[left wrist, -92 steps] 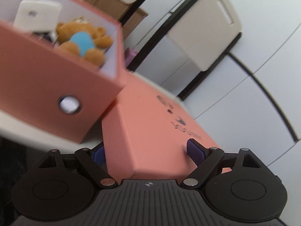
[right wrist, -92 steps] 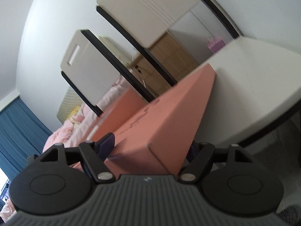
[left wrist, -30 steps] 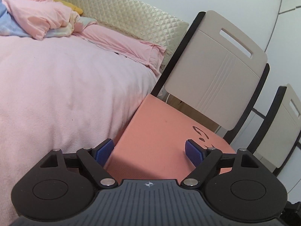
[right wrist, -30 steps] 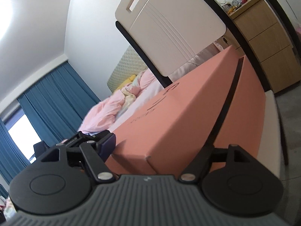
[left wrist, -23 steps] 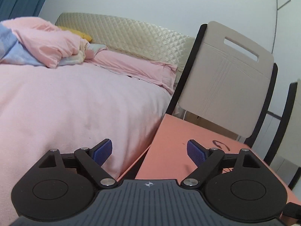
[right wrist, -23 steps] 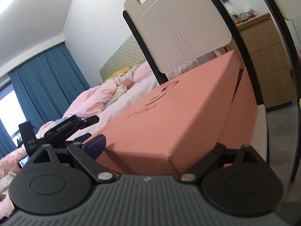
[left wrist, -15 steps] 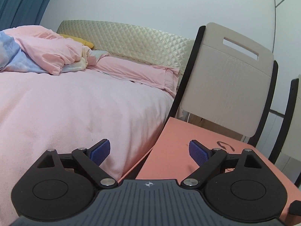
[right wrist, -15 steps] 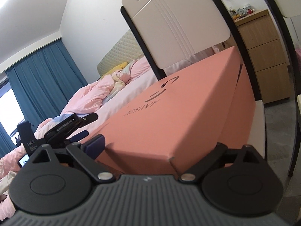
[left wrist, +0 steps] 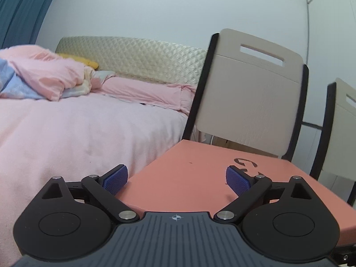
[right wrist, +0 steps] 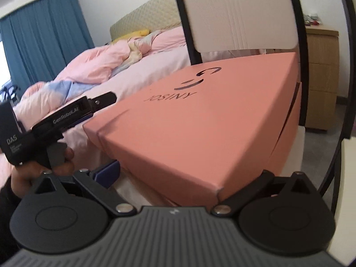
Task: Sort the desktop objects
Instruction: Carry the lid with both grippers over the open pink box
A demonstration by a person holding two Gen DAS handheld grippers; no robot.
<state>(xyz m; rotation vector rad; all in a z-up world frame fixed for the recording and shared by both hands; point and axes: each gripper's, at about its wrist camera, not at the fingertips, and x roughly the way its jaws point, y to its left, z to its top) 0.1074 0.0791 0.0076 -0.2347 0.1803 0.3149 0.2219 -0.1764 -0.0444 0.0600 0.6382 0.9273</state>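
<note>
My left tongs and right tongs both stand apart, gripping nothing, at either end of the salmon-pink JOSINY shoebox resting on the chair seat beside the bed.

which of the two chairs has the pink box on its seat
The nearer chair, whose whole beige slotted back shows directly behind the pink box. The other chair is cut off at the right edge.

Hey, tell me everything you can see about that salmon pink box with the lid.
The pink box looks like matte cardboard, flat and rectangular, its lid closed. The lid top carries a dark curved logo and the word JOSINY. It lies level on a white chair seat, beside the pink bed. The left gripper and right gripper both straddle its near edges with jaws apart, neither clamped.
</note>
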